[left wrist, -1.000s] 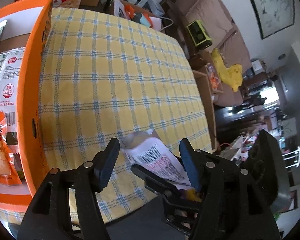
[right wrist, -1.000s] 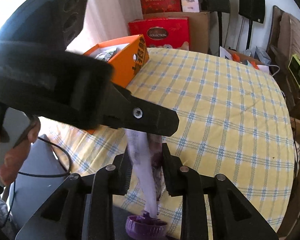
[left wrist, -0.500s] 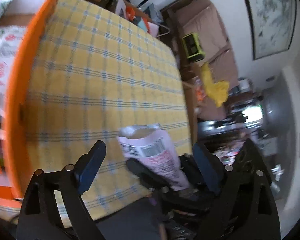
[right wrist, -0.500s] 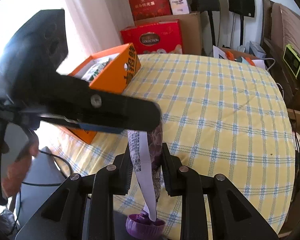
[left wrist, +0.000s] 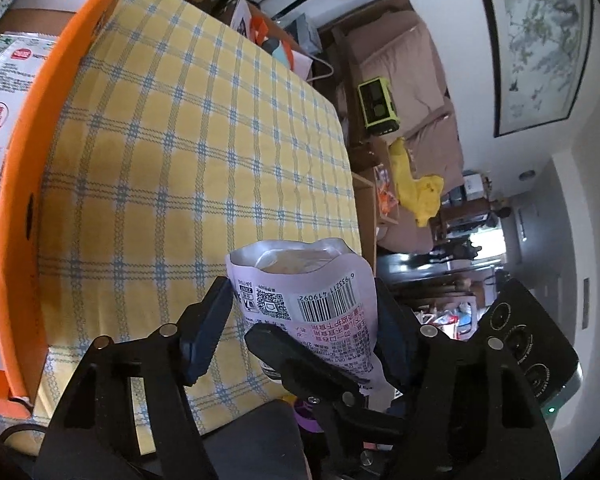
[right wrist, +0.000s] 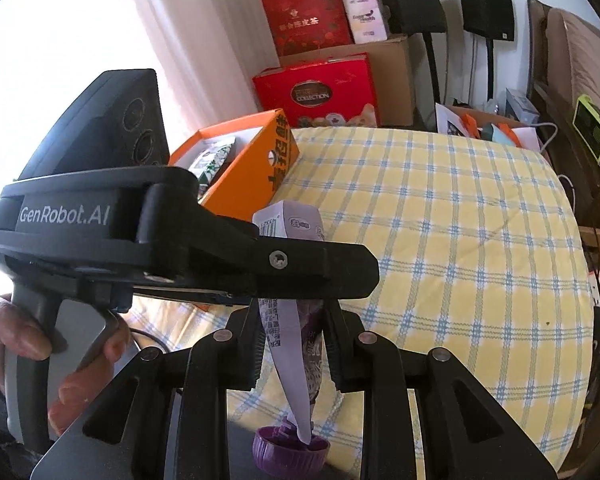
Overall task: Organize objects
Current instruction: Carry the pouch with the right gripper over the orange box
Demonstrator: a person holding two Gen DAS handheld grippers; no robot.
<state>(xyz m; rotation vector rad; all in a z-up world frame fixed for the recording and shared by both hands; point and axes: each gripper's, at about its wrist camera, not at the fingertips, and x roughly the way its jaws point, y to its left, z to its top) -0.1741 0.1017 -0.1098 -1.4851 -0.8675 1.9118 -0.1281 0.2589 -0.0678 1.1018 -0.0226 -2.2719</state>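
Right gripper [right wrist: 292,350] clamps a soft, light spouted pouch [left wrist: 308,304] mid-body; left gripper's [left wrist: 300,320] 2 fingers stand wide around it, best gripped near the stiffer sealed base.

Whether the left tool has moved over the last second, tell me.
Yes. In the right wrist view, the left tool now reaches slightly farther right, away from the orange box, one of its fingers crossing the pouch.
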